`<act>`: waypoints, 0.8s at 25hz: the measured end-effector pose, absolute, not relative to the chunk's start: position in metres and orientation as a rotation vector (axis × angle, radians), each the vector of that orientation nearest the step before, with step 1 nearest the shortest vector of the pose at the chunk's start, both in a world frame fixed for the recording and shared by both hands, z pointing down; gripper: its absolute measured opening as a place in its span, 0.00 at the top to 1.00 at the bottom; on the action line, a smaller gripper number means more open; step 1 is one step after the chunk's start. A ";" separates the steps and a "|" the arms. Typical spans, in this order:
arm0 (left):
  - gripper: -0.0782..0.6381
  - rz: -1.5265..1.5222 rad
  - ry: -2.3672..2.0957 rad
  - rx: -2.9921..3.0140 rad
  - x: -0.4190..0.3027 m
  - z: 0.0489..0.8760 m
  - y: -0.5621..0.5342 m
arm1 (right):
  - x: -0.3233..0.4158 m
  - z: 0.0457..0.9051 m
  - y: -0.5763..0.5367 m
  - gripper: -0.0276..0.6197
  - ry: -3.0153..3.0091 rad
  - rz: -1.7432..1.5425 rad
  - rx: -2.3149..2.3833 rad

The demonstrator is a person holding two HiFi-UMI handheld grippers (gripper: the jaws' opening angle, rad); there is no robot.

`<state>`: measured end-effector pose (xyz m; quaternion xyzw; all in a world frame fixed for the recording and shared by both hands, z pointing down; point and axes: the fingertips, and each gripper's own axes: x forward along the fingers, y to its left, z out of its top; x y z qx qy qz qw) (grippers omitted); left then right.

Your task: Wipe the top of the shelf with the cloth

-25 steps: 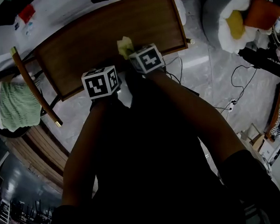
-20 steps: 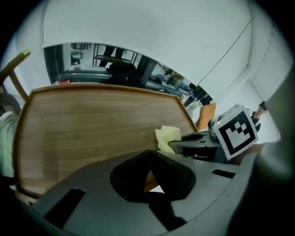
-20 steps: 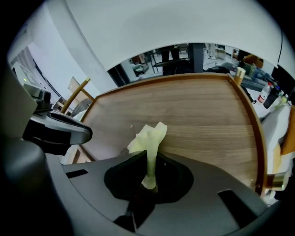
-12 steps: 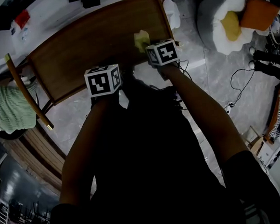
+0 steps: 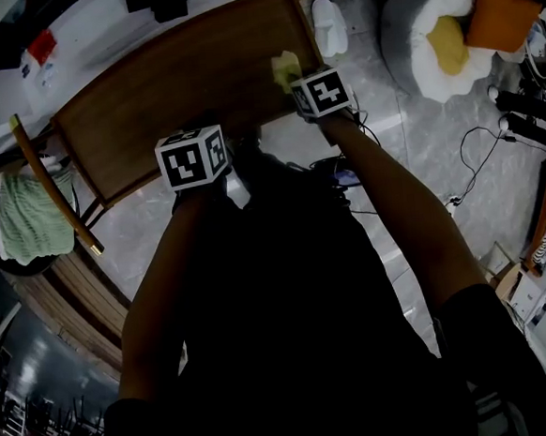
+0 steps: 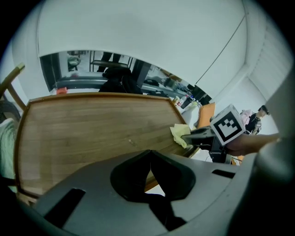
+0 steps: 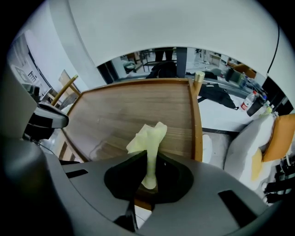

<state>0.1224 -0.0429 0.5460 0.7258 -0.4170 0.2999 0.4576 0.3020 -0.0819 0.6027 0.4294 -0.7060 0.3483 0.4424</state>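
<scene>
Head view: pressing a small, crumpled pale-yellow cloth [image 5: 286,67] toward the smooth brown rectangular wooden shelf top [image 5: 178,88], near its right front corner, with the right gripper [image 5: 312,92]; hovering the left gripper [image 5: 193,158] at the front edge, well apart from the cloth.

Left gripper view: holding the jaws together on nothing, pointing across bare, finely grained board.

Right gripper view: pinching one bunched fold of the cloth between closed jaws, letting the loose end flop forward over the wood, probably touching it, though hard to confirm here. Judging the cloth light, limp and easy to drag; gripping a thick bunch, leaving a free flap for sweeping the hard, flat surface.
</scene>
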 end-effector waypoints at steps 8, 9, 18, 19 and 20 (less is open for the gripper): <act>0.88 0.746 -1.037 1.788 0.126 0.534 -0.033 | 0.314 0.601 -0.084 0.89 -1.676 0.870 1.120; 0.88 0.741 -1.040 1.787 0.126 0.532 -0.032 | 0.316 0.602 -0.082 0.89 -1.658 0.883 1.128; 0.88 0.646 -1.095 1.880 0.089 0.488 -0.041 | 0.282 0.564 -0.101 0.89 -1.829 0.934 1.190; 0.88 0.607 -1.095 1.893 0.082 0.481 -0.041 | 0.267 0.547 -0.107 0.89 -1.905 0.935 1.193; 0.88 0.570 -1.093 1.907 0.075 0.473 -0.040 | 0.251 0.528 -0.113 0.90 -1.985 0.931 1.195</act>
